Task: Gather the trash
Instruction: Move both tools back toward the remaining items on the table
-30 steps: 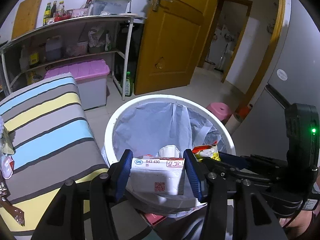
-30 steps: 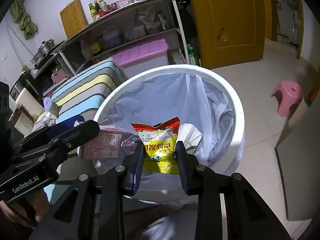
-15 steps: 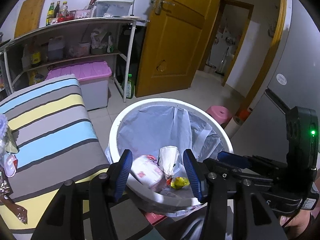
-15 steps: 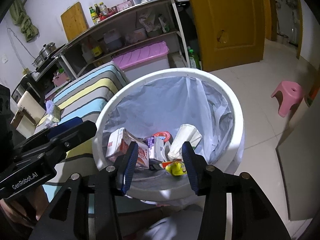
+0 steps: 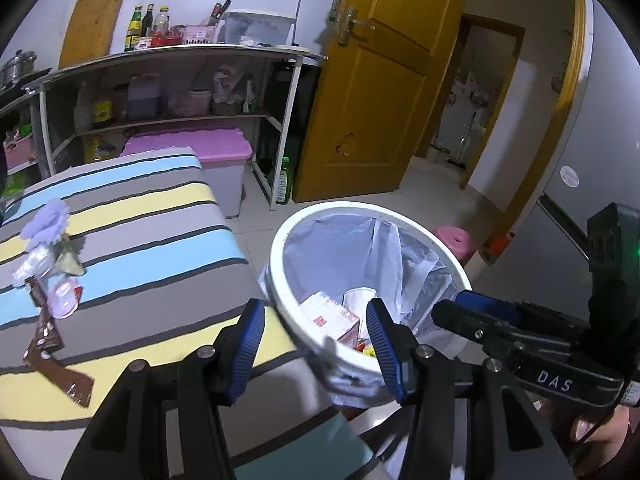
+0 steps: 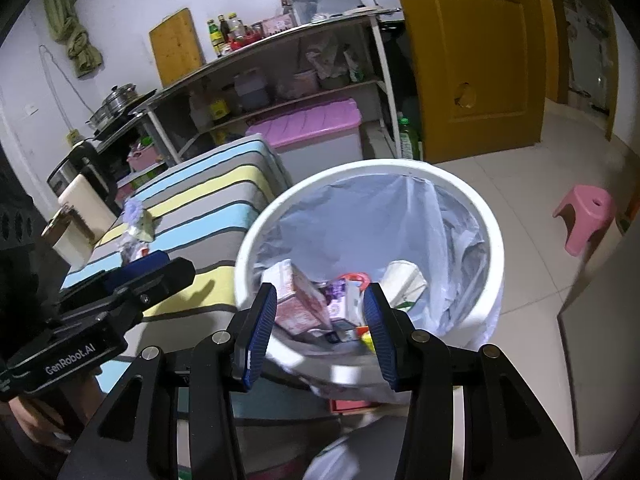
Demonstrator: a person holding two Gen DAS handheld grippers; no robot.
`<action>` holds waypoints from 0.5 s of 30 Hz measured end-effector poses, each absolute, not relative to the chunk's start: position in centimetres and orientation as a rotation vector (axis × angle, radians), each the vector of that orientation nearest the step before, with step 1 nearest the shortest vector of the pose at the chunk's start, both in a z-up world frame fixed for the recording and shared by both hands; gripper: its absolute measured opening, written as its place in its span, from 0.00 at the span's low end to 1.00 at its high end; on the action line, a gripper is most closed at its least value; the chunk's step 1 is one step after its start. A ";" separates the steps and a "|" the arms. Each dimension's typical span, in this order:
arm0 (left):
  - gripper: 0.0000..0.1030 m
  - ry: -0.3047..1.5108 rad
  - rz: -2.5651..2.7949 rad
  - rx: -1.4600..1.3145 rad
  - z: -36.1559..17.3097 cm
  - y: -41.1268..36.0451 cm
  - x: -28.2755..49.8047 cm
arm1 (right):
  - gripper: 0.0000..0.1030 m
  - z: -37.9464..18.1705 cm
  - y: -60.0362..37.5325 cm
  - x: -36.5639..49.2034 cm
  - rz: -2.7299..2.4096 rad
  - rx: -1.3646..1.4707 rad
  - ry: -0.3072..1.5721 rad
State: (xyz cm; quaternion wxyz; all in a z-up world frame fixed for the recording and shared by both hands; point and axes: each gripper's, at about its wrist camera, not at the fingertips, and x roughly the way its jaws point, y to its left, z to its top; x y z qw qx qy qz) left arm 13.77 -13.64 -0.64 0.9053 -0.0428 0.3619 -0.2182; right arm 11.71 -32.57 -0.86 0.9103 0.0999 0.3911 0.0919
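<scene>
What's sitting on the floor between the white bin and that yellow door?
In the right wrist view, nothing: bare pale floor tile runs from the white bin to the yellow door. A green bottle stands off to the side, by the shelf leg.

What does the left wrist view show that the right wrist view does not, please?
Only the left wrist view shows the brown wrapper lying on the striped cloth and the doorway beyond the open door.

Only the right wrist view shows the steel pot, the green rag hanging on the wall and the whole pink stool.

Both show the white bin with its liner, the carton inside, and the pink-lidded box.
</scene>
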 end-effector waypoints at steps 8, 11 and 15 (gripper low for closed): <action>0.51 0.733 -0.376 -0.098 -0.5 -10.9 11.7 | 0.45 -0.5 -30.4 10.8 0.235 0.180 0.799; 0.51 0.723 -0.338 -0.099 -0.5 -9.7 11.0 | 0.45 -0.4 -29.5 10.5 0.266 0.169 0.795; 0.51 0.713 -0.296 -0.106 -0.6 -7.9 9.8 | 0.45 -0.5 -28.3 10.2 0.313 0.163 0.791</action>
